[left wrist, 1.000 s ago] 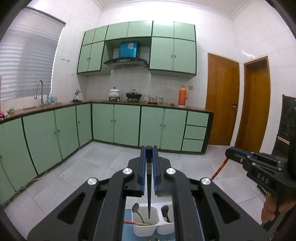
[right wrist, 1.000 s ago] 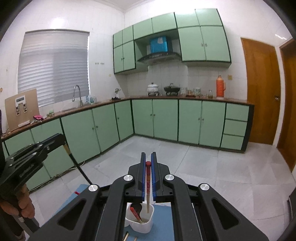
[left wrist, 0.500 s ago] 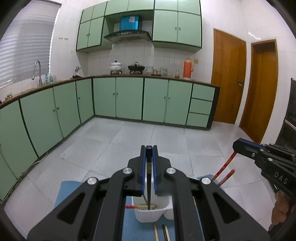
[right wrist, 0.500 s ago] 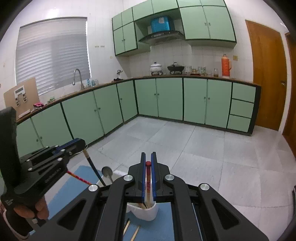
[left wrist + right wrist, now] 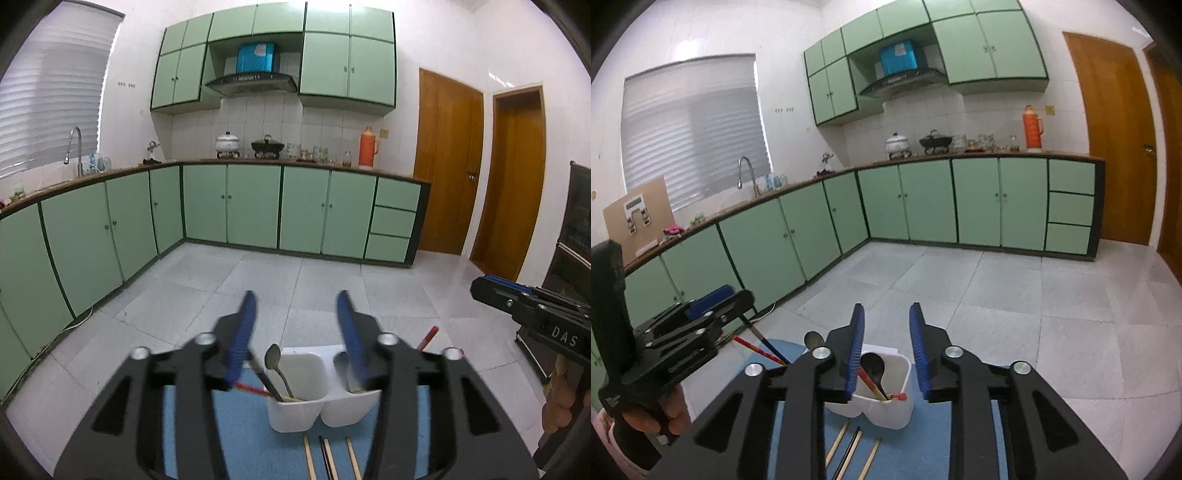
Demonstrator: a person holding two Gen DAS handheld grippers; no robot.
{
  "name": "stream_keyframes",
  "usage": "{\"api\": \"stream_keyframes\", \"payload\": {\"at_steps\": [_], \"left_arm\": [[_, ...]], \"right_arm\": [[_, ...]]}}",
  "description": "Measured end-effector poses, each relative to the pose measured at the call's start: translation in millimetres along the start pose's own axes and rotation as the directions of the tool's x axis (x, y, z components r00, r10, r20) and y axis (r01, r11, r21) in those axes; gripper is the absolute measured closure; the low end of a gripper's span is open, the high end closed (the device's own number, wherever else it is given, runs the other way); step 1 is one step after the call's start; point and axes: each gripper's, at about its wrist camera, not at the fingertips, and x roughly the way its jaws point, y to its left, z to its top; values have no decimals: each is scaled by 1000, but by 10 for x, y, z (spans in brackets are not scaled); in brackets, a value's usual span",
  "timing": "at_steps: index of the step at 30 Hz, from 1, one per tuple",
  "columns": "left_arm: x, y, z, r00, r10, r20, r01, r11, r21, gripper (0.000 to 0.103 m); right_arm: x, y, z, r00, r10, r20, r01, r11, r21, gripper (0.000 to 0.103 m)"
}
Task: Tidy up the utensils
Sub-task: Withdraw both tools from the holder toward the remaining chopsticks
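Both grippers hang over the white two-compartment holder [image 5: 314,402] on the blue mat [image 5: 255,443], low in the frame. The left gripper [image 5: 297,325] has just been opening its jaws; they stand wide apart with nothing between the pads. A black chopstick [image 5: 264,380] leans in the holder's left compartment beside a metal spoon [image 5: 275,363]. The right gripper [image 5: 886,343] has also just been opening, jaws narrower, nothing pinched. Below them a red chopstick [image 5: 871,384] rests slanted in the holder's near compartment with a dark spoon [image 5: 873,363]. Three loose chopsticks [image 5: 849,448] lie on the mat just in front of the holder, at bottom centre.
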Motion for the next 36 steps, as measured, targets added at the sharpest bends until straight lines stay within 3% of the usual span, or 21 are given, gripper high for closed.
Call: {"api": "stream_keyframes", "payload": {"at_steps": [2, 8, 17, 27, 36], "left_arm": [[-146, -14, -26, 1000, -2, 19, 2, 1000, -1, 46], [-610, -23, -262, 997, 5, 73, -4, 1000, -18, 30], [-996, -107, -910, 997, 65, 27, -67, 996, 55, 27], [-1004, -57, -1752, 985, 80, -152, -69, 995, 75, 27], [-1016, 75, -2273, 965, 95, -244, -90, 995, 34, 28]], "right_arm": [[-156, 14, -52, 999, -19, 33, 19, 1000, 3, 58], [-572, 85, -373, 993, -68, 98, 68, 998, 3, 41], [-885, 304, -1144, 990, -128, 58, 127, 992, 26, 41], [-856, 529, -2036, 980, -178, -88, 184, 981, 63, 42], [-676, 748, -2635, 959, -170, -226, 178, 984, 16, 61]]}}
